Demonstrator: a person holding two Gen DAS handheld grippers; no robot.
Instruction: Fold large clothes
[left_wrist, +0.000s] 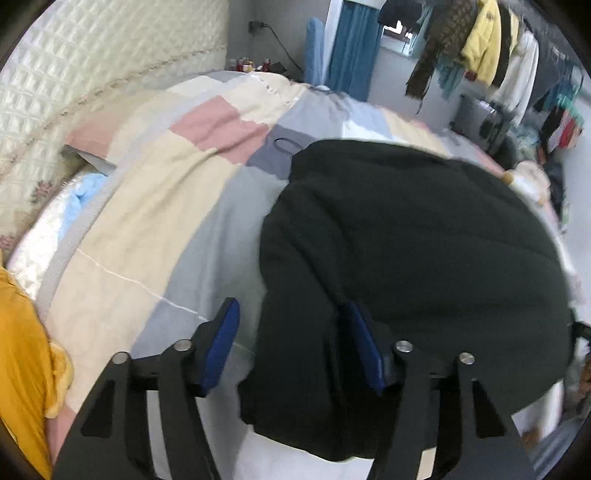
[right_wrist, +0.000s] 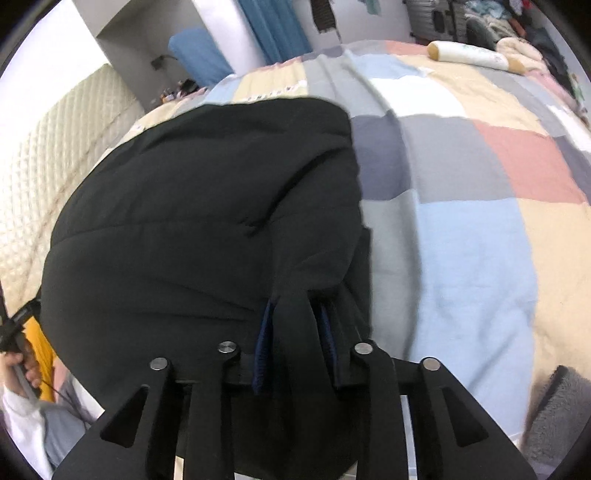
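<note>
My right claw (right_wrist: 295, 332) pinches a fold of the black coat (right_wrist: 207, 206) – puffy, soft, bulky; my left claw (left_wrist: 291, 347) is spread, so I'd take its hem edge

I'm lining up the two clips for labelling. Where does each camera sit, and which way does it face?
Left wrist: sits on the left gripper, looking down at the black jacket's edge and patchwork quilt; jaws open around the edge.
Right wrist: sits on the right gripper, looking down at the jacket; a fold lies between its pads; a hand shows at left.
Shared: jacket, quilt, blue curtain.
</note>
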